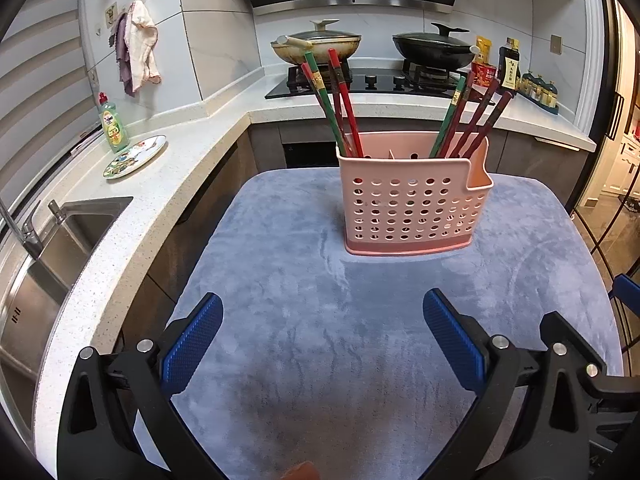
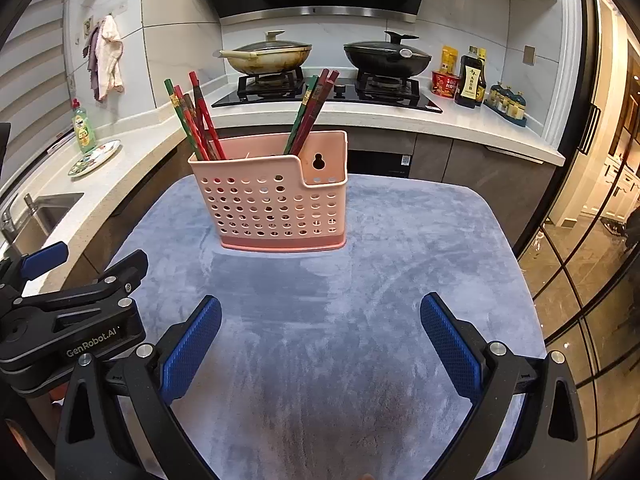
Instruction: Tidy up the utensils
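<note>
Hovering with both claws spread and empty before the chopstick holder.

Left gripper (image 1: 323,334) and right gripper (image 2: 321,334) parted wide, pinching nothing, over the blue-grey plush mat (image 1: 300,360). Pink perforated holder (image 1: 414,212) upright at the mat's far side, one chopstick bunch (image 1: 338,108) leaning left, another (image 1: 470,120) leaning right (hooked end pocket vacant). No loose utensil visible on the mat. Probably finished or between picks; next, likely locating whatever remains unsorted.
</note>
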`<state>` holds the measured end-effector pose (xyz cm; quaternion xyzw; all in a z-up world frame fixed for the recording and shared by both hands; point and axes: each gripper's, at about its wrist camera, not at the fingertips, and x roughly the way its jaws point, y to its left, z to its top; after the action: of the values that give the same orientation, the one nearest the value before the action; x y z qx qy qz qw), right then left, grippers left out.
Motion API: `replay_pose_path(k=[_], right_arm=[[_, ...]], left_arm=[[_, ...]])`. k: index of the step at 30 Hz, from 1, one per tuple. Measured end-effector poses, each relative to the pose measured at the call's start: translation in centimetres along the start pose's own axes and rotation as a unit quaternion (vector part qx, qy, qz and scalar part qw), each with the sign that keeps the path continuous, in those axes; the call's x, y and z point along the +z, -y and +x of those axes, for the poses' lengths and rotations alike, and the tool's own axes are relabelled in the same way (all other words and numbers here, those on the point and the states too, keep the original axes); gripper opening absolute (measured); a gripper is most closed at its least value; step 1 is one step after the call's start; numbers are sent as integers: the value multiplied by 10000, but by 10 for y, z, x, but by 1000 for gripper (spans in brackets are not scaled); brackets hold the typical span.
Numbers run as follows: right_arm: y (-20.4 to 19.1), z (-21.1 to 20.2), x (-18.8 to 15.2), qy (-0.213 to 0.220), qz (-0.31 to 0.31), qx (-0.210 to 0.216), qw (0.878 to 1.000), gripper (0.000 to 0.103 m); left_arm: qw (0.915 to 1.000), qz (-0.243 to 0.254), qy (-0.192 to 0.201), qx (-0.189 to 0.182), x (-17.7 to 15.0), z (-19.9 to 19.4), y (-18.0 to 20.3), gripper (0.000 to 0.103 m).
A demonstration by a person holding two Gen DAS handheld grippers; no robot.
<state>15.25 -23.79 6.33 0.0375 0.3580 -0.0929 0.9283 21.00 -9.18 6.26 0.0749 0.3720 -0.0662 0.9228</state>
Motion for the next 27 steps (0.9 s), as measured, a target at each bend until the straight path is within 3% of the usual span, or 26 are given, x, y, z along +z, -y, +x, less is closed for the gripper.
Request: replay_pose_path(k=[27], right_arm=[[2, 2, -1, -2, -10, -40, 10000, 96]], left_arm=[[10000, 7, -42, 57, -1, 3, 4, 96]])
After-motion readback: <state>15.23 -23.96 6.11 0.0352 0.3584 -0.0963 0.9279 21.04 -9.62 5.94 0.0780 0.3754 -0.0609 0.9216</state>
